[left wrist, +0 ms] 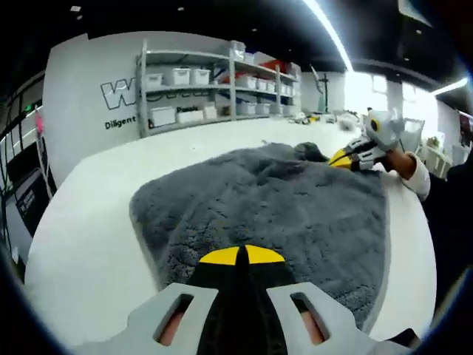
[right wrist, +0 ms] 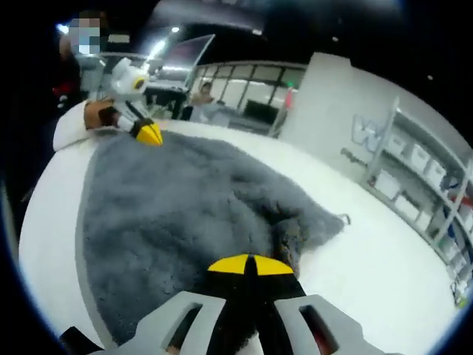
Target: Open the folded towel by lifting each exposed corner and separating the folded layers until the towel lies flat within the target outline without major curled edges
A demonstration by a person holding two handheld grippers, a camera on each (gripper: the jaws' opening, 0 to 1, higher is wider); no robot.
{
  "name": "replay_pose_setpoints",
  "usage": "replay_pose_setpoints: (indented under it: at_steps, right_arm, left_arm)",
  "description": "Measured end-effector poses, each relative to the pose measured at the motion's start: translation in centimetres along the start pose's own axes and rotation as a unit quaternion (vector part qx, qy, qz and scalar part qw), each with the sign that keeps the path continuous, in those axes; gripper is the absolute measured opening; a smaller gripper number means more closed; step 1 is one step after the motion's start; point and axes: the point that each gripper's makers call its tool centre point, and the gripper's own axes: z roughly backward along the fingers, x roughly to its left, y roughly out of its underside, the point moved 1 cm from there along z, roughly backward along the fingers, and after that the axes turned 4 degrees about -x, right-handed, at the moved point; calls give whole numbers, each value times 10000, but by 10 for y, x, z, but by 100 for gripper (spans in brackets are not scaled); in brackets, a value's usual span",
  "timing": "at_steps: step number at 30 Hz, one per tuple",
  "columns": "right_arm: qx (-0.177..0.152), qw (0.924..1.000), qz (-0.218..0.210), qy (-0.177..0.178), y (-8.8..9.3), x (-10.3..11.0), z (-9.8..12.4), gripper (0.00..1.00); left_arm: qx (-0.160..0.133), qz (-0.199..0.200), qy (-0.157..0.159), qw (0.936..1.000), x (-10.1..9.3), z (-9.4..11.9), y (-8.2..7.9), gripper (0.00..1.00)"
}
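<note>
A dark grey fluffy towel point(left wrist: 273, 207) lies spread over the white table point(left wrist: 89, 244), with a raised rumple near its far end. My left gripper point(left wrist: 242, 256) is shut, its yellow tips pinching the towel's near edge. Across the towel, the right gripper point(left wrist: 346, 157) grips the opposite corner, held by a hand in a white sleeve point(left wrist: 414, 174). In the right gripper view, my right gripper point(right wrist: 250, 265) is shut on a bunched, folded-up corner of the towel point(right wrist: 177, 207). The left gripper point(right wrist: 150, 134) sits at the far edge there.
Metal shelves with white bins point(left wrist: 214, 81) stand against a lettered wall behind the table. The table's rim point(right wrist: 44, 192) curves close to the towel's left side. A person point(right wrist: 203, 92) stands far off by the windows. Bare tabletop point(right wrist: 384, 266) lies right of the towel.
</note>
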Motion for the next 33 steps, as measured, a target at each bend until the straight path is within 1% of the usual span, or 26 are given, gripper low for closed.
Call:
replay_pose_setpoints:
  at_steps: [1,6,11,16,18,22,24,25,26,28,30,33]
  right_arm:
    - [6,10000,-66,-15,0,0,1,0]
    - [17,9995,-302,-90,2,3,7,0]
    - [8,9993,-360,-139,3,8,12,0]
    - [-11,9984,-526,-228,4,11,17,0]
    - [-28,9981,-568,-249,4,12,17,0]
    - [-17,9977,-615,-277,4,13,19,0]
    - [-19,9975,-634,-315,4,14,20,0]
    - [-24,9975,-627,-326,4,14,21,0]
    - [-34,9975,-620,-329,4,14,21,0]
    - [-47,9975,-616,-343,4,14,21,0]
    - [-32,9963,-770,-389,4,14,22,0]
    - [-6,9953,-872,-409,5,14,24,0]
  left_arm:
    - [7,49,28,10000,-4,0,0,0]
    - [19,184,235,9996,-10,6,3,0]
    - [11,190,319,9993,-14,10,5,0]
    - [33,212,438,9988,-21,15,7,0]
    - [45,-64,447,9990,-24,17,8,0]
    - [27,-187,439,9989,-27,20,9,0]
    - [16,-170,455,9988,-26,20,9,0]
    - [21,-22,526,9986,-26,20,9,0]
    - [32,43,542,9985,-25,20,9,0]
    - [31,53,552,9985,-26,20,9,0]
    - [40,35,565,9984,-28,20,9,0]
    - [54,121,601,9981,-28,21,10,0]
